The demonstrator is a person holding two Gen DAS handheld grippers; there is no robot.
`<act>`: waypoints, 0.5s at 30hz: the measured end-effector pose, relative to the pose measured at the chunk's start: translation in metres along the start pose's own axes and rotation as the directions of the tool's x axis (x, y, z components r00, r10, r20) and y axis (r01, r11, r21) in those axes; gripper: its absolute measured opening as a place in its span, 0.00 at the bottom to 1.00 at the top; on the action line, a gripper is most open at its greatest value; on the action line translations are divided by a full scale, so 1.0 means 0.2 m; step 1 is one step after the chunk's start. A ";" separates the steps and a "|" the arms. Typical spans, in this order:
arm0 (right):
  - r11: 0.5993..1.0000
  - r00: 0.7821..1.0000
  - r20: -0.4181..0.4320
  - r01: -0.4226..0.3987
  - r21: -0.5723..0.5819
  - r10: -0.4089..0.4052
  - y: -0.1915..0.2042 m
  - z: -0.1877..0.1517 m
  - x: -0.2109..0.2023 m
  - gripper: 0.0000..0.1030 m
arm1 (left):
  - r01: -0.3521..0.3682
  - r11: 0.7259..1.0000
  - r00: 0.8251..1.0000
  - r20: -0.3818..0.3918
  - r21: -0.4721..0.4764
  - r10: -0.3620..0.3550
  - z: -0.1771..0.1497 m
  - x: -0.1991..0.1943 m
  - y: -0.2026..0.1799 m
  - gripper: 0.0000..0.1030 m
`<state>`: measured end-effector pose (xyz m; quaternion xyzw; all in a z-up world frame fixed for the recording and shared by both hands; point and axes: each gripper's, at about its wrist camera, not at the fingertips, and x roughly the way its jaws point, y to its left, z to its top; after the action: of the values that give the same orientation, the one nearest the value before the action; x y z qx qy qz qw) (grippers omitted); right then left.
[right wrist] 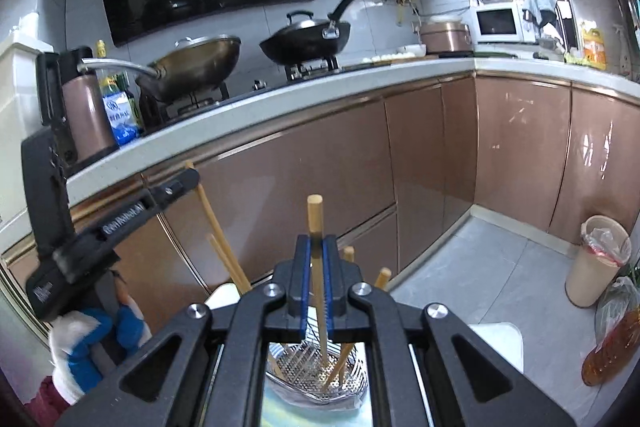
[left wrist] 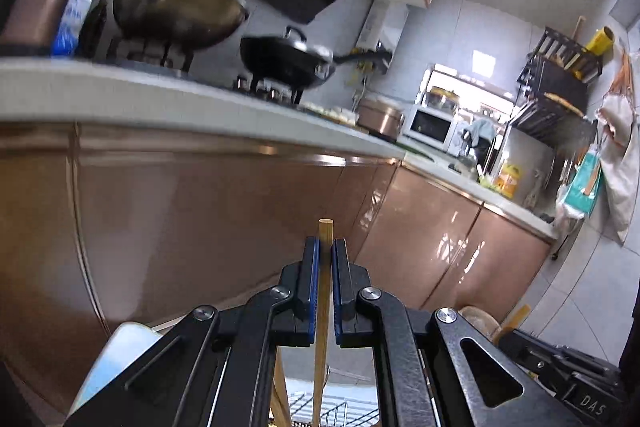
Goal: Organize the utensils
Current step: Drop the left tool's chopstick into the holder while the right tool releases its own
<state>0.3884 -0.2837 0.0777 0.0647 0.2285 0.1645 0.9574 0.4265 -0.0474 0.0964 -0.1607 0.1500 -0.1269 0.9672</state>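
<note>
My left gripper (left wrist: 325, 247) is shut on a wooden chopstick (left wrist: 325, 233) that stands upright between the blue pads; its lower end runs down toward a wire rack at the bottom edge. My right gripper (right wrist: 316, 243) is shut on another wooden chopstick (right wrist: 315, 213), upright, its lower end inside a perforated metal utensil holder (right wrist: 316, 373) below. Other chopsticks (right wrist: 382, 277) lean in that holder. The left gripper (right wrist: 191, 178) shows at the left of the right wrist view, holding its chopstick (right wrist: 212, 215) tilted.
Copper cabinet fronts (right wrist: 320, 163) and a white counter (right wrist: 280, 95) with two woks (right wrist: 200, 65) on the stove stand ahead. A lined bin (right wrist: 598, 261) stands on the floor at right. A blue and white cloth (right wrist: 86, 343) lies at lower left.
</note>
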 end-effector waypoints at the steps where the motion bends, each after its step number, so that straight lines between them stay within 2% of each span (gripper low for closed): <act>1: 1.000 1.000 -0.006 -0.006 0.000 0.006 0.00 -0.02 0.01 0.05 | -0.002 1.000 1.000 -0.005 0.004 0.002 -0.03 0.02 0.00 0.05; 9: 1.000 0.999 -0.035 -0.019 0.013 0.019 -0.04 -0.14 0.05 0.05 | -0.041 0.995 0.999 -0.021 0.087 0.043 -0.18 0.04 -0.04 0.05; 15: 0.999 0.998 -0.057 -0.017 0.028 0.019 -0.07 -0.20 0.04 0.06 | -0.063 0.993 0.996 -0.051 0.100 0.068 -0.22 0.06 -0.03 0.06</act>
<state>0.3811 -0.2920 0.0356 0.0753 0.2574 0.1717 0.9479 0.4226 -0.0680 0.0552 -0.1046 0.1747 -0.1067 0.9732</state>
